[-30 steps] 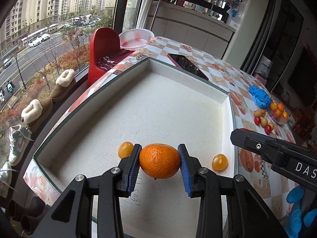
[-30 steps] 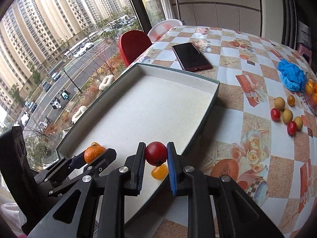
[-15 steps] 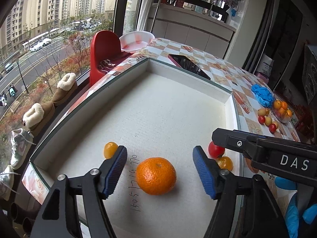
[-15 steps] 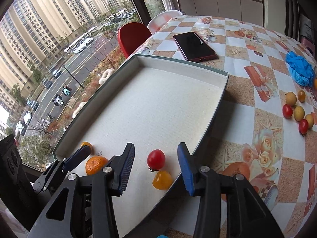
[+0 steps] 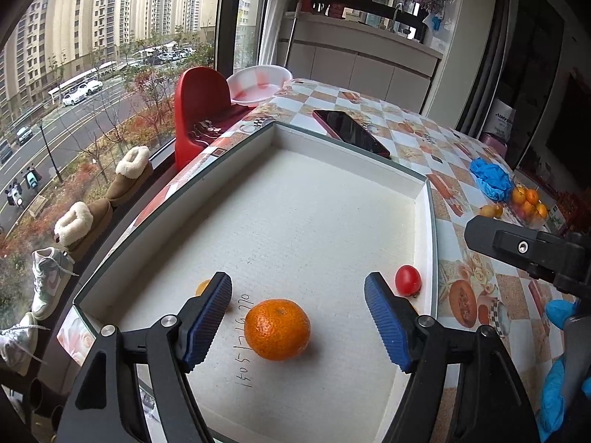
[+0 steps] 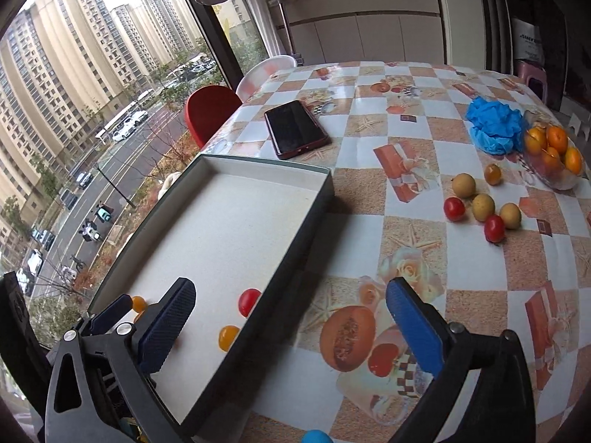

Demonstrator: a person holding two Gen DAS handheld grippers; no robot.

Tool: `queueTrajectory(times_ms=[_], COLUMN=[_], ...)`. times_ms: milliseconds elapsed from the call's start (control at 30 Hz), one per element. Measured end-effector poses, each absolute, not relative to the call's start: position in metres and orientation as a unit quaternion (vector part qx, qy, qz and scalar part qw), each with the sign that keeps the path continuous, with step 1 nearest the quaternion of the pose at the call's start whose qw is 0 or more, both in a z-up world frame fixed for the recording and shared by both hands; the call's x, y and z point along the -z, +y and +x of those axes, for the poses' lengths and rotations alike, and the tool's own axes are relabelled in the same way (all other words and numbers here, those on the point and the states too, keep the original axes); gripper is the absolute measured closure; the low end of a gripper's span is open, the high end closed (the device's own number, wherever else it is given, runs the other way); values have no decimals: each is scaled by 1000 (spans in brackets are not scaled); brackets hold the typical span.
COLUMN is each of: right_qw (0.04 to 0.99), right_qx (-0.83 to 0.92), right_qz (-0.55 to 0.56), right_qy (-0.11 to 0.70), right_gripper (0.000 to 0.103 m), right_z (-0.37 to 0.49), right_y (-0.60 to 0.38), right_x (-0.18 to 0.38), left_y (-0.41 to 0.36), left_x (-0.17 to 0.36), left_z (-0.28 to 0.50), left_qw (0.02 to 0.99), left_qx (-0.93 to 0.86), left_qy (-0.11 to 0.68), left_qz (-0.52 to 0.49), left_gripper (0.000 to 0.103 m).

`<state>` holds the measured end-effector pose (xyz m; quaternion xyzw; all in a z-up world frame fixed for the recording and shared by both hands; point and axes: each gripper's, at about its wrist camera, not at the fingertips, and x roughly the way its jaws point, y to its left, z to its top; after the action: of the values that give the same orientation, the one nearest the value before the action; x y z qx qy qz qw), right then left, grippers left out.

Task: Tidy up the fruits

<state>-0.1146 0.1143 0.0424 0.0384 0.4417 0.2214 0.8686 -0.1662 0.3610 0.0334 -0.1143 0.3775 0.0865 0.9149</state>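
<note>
A shallow white-lined box [image 5: 426, 199] [image 6: 325, 192] lies on the checked table. In it rest a mandarin [image 5: 277, 329], a red cherry tomato [image 5: 407, 280] [image 6: 248, 301], a yellow tomato [image 6: 228, 337] and a small orange fruit [image 5: 202, 287] [image 6: 139, 303]. My left gripper [image 5: 298, 319] is open, its pads either side of the mandarin without touching it. My right gripper [image 6: 291, 326] is open and empty above the box's right wall; its body shows in the left wrist view [image 5: 524, 249].
Loose red tomatoes [image 6: 454, 208] and yellow-brown fruits [image 6: 483, 206] lie on the table to the right, by a glass bowl of oranges [image 6: 554, 155] and a blue glove heap [image 6: 495, 125]. A phone [image 6: 295, 133] lies behind the box. A red chair [image 5: 201, 103] stands at the window.
Both grippers opened: the left let go of the mandarin, the right let go of the red tomato, both now lying in the box. Both have drawn back, the right also to the right.
</note>
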Motion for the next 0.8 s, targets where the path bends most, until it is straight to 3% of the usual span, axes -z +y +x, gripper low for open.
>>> queueTrajectory(times_ms=[267,467,500,533,567,800], right_qw=[865,875,875,875,878,897], right_qx=[-117,-6,2,7,12,13], right_qz=[92,45,37,33,25,2], right_qy=[479,481,483,483,477,442], right_gripper=[0,0,0,0,0,0], right_z=[-107,-113,-113,-114,-116,-120], right_y=[15,-46,-52,-60,-64,-70], right_x=[-12,4,7,9,10,13], left_y=[311,241,229,219,211,178], left_x=[-46,-35,-32,-29,-27,-33], left_z=[-167,-166,-165,-165,-164,-152], left_qw=[922,918,916,918,920,925], left_qx=[-47,7,11,3,6,17], left_qy=[379,397,400,396,389,373], left_qz=[-71,1,14,32,40,73], left_gripper=[27,27,25,7,2,2])
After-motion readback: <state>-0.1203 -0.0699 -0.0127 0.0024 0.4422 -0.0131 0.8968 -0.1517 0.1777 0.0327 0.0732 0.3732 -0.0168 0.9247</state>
